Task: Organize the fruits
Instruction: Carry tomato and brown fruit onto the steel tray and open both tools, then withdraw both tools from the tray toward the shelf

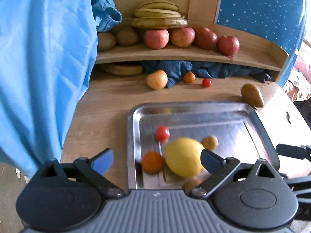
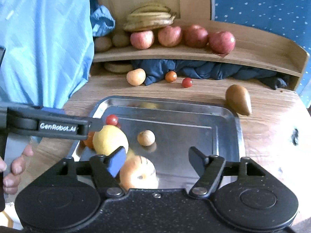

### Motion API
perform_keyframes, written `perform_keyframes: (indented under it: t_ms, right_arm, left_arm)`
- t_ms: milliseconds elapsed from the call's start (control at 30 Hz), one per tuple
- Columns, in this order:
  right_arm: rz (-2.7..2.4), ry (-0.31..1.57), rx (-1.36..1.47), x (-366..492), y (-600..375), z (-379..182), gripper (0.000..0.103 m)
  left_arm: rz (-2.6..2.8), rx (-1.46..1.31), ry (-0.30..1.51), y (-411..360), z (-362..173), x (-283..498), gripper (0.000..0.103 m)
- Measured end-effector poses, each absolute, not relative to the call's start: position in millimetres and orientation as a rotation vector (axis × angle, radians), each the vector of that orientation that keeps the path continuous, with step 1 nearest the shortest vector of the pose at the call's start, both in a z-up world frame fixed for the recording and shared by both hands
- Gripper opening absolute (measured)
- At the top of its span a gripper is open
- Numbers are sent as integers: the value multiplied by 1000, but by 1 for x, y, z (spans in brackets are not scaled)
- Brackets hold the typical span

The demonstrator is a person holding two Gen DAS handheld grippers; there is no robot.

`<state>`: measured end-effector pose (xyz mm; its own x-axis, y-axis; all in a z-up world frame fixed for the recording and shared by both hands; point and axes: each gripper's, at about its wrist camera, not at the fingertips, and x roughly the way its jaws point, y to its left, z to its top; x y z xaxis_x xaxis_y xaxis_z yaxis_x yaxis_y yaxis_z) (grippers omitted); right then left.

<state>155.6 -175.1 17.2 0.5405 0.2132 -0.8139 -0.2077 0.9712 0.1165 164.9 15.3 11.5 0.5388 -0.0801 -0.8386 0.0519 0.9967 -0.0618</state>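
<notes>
Metal tray (image 1: 258, 116) sits on the wooden counter (image 1: 108, 101), used as landmark here. Left gripper (image 1: 155, 160) hangs over the tray's near-left corner, fingers (image 1: 102, 161) spread wide, nothing clamped; the lemon (image 1: 183, 156) lies blurred on the tray between them, no pad pressing it. Right gripper (image 2: 157, 160) is over the tray's near edge, fingers (image 2: 116, 161) apart too, gripping nothing. A pale orange apple (image 2: 139, 171) lies blurred in the tray just under and beside its left finger; contact cannot be told.

Also in the tray: cherry tomato (image 1: 162, 133) toward the far left, small orange fruit (image 1: 152, 162) touching the lemon's left side, small tan round fruit (image 1: 210, 142) near the middle.

Beyond the tray's far edge on the counter: yellowish apple (image 1: 157, 79), small orange tomato (image 1: 189, 77), red cherry tomato (image 1: 206, 83). A brown pear (image 1: 252, 95) lies just off the tray's far right corner.

Shelf (image 1: 175, 53) behind the tray carries red apples (image 1: 156, 38), kiwis (image 1: 127, 36) and bananas (image 1: 158, 17) stacked on top. Dark blue cloth (image 1: 204, 70) is bunched under the shelf. A person's hand (image 2: 14, 169) shows left of the tray in the right wrist view.
</notes>
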Motion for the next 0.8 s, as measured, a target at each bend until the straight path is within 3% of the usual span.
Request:
perform_keyframes:
  t_ms: [300, 800]
  right_arm:
    - [272, 948, 20, 117, -188, 33, 93]
    - [195, 1053, 8, 92, -214, 20, 102]
  left_arm:
    - [-50, -24, 1013, 14, 14, 121, 102]
    - [-35, 34, 1129, -7, -2, 97, 102]
